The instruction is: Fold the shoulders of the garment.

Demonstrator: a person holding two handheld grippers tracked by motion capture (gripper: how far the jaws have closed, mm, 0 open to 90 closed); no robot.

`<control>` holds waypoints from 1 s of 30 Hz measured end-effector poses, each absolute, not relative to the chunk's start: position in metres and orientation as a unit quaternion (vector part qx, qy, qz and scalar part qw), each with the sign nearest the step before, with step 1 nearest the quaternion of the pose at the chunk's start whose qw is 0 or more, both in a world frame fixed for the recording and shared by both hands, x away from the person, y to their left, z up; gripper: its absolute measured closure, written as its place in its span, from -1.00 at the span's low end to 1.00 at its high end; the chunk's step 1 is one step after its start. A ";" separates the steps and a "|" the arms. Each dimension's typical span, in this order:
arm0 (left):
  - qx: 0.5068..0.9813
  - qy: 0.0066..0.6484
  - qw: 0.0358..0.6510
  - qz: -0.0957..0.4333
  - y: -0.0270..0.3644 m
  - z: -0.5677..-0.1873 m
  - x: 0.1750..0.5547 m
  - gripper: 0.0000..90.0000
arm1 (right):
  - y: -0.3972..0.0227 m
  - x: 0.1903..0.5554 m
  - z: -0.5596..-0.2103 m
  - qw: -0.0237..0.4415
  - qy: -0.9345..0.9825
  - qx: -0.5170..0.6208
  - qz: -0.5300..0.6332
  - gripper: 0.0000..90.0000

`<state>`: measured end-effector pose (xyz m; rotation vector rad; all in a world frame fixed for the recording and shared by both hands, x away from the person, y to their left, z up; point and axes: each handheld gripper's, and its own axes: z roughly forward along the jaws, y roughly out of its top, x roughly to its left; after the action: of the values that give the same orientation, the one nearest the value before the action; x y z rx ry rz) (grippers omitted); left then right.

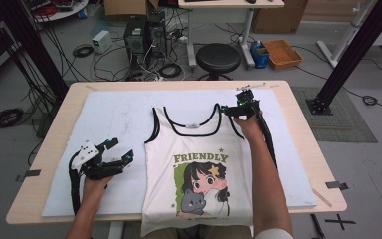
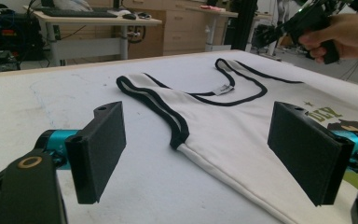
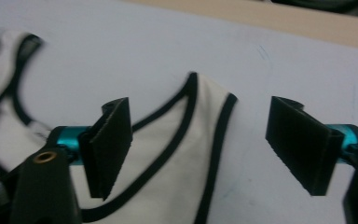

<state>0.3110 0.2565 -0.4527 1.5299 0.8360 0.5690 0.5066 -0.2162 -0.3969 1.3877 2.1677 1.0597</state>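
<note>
A white tank top (image 1: 161,149) with black trim and a "FRIENDLY" cartoon print lies flat, face up, on a white mat (image 1: 104,119). Its hem hangs over the table's near edge. My left gripper (image 1: 122,149) is open just left of the shirt's left side. In the left gripper view the tank top (image 2: 223,135) spreads ahead between the wide-apart jaws of that gripper (image 2: 200,140). My right gripper (image 1: 227,110) is open at the right shoulder strap. In the right gripper view the strap's end (image 3: 209,100) lies between the jaws of that gripper (image 3: 204,140), untouched.
The mat covers most of a light wooden table (image 1: 59,124). Behind the table stand a black stool (image 1: 218,57), computer towers (image 1: 144,32) with loose cables, and an orange tray (image 1: 282,53) on the floor. Black frame posts rise at both back corners.
</note>
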 end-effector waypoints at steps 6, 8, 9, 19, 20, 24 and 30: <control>0.666 0.361 0.606 0.244 0.256 -0.453 0.311 -0.58 | -0.214 0.527 -0.423 0.165 0.761 0.515 0.358 -0.36; 0.665 0.363 0.606 0.243 0.257 -0.453 0.312 -0.58 | -0.214 0.531 -0.428 0.160 0.760 0.516 0.360 -0.25; 0.665 0.363 0.606 0.242 0.257 -0.453 0.312 -0.58 | -0.212 0.532 -0.430 0.163 0.762 0.513 0.359 -0.22; 0.666 0.367 0.603 0.241 0.256 -0.452 0.312 -0.58 | -0.193 0.531 -0.439 0.176 0.819 0.452 0.307 0.79; 0.665 0.369 0.603 0.241 0.256 -0.452 0.312 -0.58 | -0.190 0.530 -0.439 0.180 0.823 0.444 0.305 0.86; 0.665 0.370 0.603 0.240 0.257 -0.452 0.313 -0.58 | -0.190 0.526 -0.435 0.172 0.818 0.446 0.319 0.91; 0.667 0.368 0.601 0.241 0.256 -0.452 0.313 -0.58 | -0.210 0.510 -0.407 0.160 0.783 0.429 0.421 0.92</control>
<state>0.3129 0.2558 -0.4523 1.5452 0.8534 0.5592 0.5103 -0.2103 -0.4074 1.2247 2.2373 1.2025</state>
